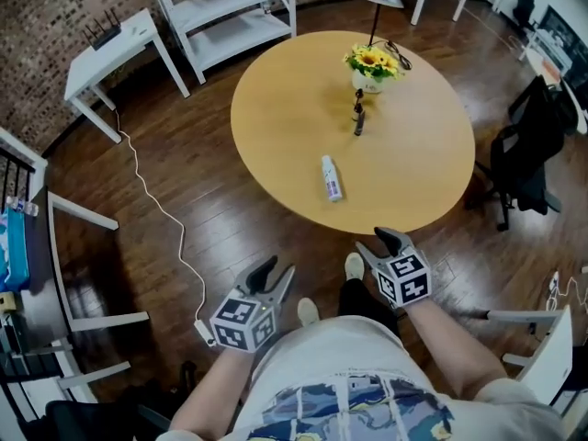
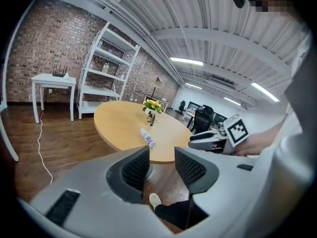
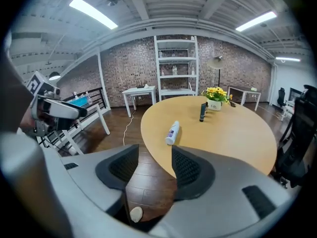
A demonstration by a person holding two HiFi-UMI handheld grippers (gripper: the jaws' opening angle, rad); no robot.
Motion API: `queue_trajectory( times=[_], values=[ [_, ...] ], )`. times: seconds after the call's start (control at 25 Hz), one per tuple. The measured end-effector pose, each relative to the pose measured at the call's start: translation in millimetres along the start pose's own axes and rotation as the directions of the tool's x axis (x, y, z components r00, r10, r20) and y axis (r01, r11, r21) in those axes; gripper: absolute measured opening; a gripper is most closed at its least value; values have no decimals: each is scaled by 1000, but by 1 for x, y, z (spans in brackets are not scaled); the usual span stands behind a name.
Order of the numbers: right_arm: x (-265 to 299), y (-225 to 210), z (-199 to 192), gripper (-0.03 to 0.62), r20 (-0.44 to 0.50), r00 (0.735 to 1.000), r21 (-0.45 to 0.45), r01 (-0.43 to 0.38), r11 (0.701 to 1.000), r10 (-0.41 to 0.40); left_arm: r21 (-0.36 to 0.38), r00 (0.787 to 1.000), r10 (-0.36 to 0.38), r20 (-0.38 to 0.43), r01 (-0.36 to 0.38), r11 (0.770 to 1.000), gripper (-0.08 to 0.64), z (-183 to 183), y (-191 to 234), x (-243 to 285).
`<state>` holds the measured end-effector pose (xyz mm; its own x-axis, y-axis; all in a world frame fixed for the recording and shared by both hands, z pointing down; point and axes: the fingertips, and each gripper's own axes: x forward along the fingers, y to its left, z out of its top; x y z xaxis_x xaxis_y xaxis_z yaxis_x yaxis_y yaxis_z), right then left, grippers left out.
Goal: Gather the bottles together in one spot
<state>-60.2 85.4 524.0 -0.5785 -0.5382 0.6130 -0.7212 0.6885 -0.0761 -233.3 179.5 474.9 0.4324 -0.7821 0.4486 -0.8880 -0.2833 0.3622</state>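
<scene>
Left gripper (image 2: pixel 162 165): its jaws stand well apart and hold nothing; through the gap only the floor and a light shoe (image 2: pixel 154 200) are seen.
Right gripper (image 3: pixel 148 165): its jaws are also well apart and empty, with only wooden floor between them.
Place of the grippers: in the head view both are off the counter (image 1: pixel 285 108), below its 6 o'clock edge, the left gripper (image 1: pixel 278 266) toward 7 o'clock and the right gripper (image 1: pixel 372 240) close to the rim.
White bottle (image 1: pixel 331 177): lies on its side on the counter, near the 6 o'clock edge.
Dark bottle (image 1: pixel 359 120): stands upright near the middle of the counter, at about 1 o'clock from the white bottle and well apart from it.
Flower vase (image 1: pixel 371 67): near the dark bottle, at its 12 o'clock.
Around the counter: a white shelf (image 1: pixel 230 7) at 11 o'clock and a black chair (image 1: pixel 533 145) at 3 o'clock.
</scene>
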Motion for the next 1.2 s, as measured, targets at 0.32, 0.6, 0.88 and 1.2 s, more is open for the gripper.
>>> queue_trajectory(
  times=[0.32,0.6,0.88,1.2],
  values=[
    [144,-27,19,261,-81,996,5,33,999,-32,-42,994,107,-22,-108,993,163,-8,36,-31],
    [232,-60,8,265,-203,974,-24,94,995,-97,-71,985,170,-42,-172,983,163,-13,53,-38],
    [222,-64,-12,204,-251,968,118,49,992,-18,-49,990,117,-79,-121,991,163,-14,48,-28],
    [85,-26,0,201,74,973,463,-229,857,220,-17,985,-151,-84,150,989,163,21,3,58]
  ],
)
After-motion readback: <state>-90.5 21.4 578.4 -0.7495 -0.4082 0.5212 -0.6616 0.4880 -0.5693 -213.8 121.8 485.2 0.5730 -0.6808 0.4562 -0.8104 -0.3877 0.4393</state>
